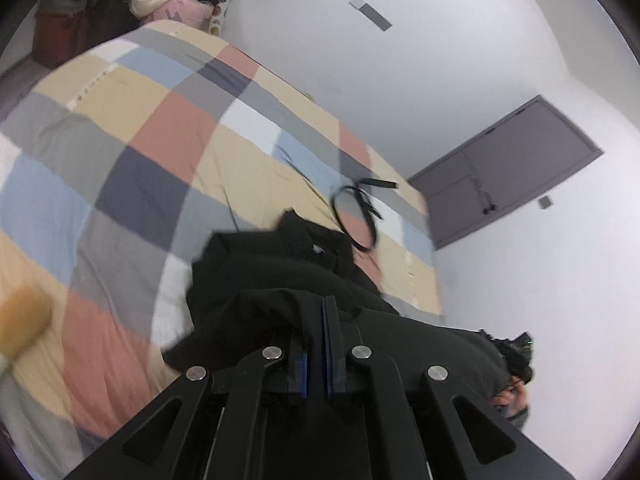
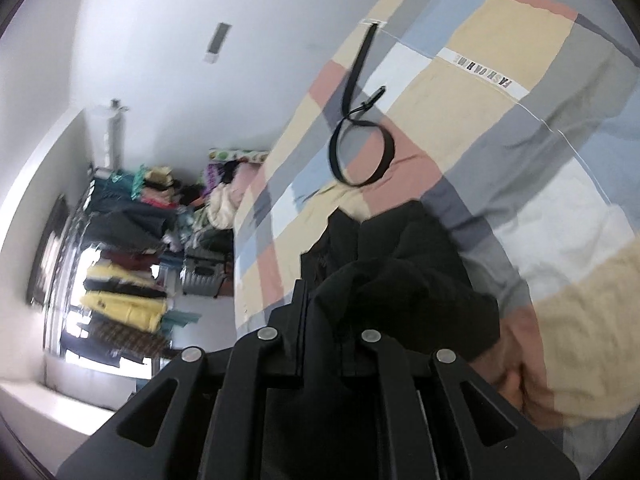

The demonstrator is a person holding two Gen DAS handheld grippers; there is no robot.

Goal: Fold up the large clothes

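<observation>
Evidently early: both tools, left tool (image 1: 316, 320) and right tool (image 2: 320, 300), clamp the bunched black fabric garment (image 1: 280, 264) above the patchwork-quilted bed (image 1: 160, 128); no fold is laid.

The bunched black garment (image 1: 280, 272) is soft matt cloth, slightly fleecy. Beneath it the patchwork bedcover (image 1: 168, 128) of beige, pink, blue and grey squares is smooth woven cotton-like cloth with faint creases. The looped black belt (image 2: 362, 148) looks like smooth strap with a dull sheen. The black left gripper (image 1: 316, 312) and black right gripper (image 2: 324, 292) are matt plastic with shiny metal rivets
</observation>
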